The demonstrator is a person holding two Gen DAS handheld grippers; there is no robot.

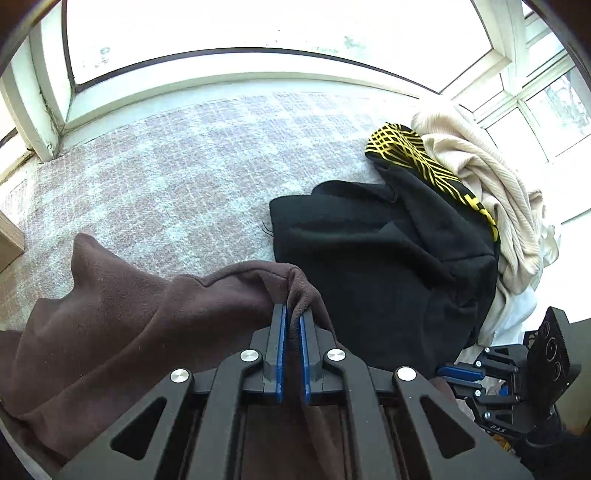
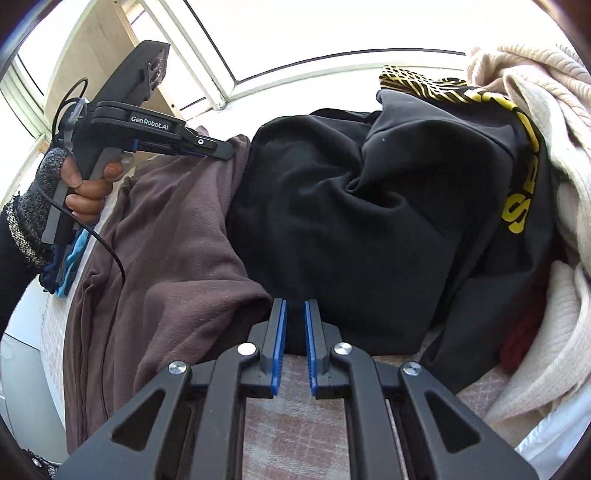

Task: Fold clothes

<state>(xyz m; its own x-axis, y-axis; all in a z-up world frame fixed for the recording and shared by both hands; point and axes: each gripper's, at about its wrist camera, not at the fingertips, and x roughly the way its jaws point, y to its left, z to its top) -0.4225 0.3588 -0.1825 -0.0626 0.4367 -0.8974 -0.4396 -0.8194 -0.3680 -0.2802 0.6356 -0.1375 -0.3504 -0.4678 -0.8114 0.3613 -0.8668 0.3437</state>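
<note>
Beneath bright windows [image 1: 258, 26], checked blanket [image 1: 177, 155], left gripper [image 1: 291, 314] pinching brown garment [image 1: 122, 306], right gripper [image 2: 294, 306] seemingly closed, empty.

The checked blanket [image 1: 177, 155] lies bare from the window frame [image 1: 221, 79] down to the brown garment [image 1: 110, 317], the widest free stretch. On its right the black garment [image 1: 369, 266] bars the way, with the black-and-yellow piece [image 1: 402, 151] and cream knit [image 1: 480, 166] heaped behind it against the window. In the right wrist view a bare strip of blanket [image 2: 291, 424] shows under the fingers [image 2: 280, 332], hemmed in by the brown garment [image 2: 166, 258], the black one [image 2: 369, 221] and the cream pile [image 2: 554, 332].
</note>
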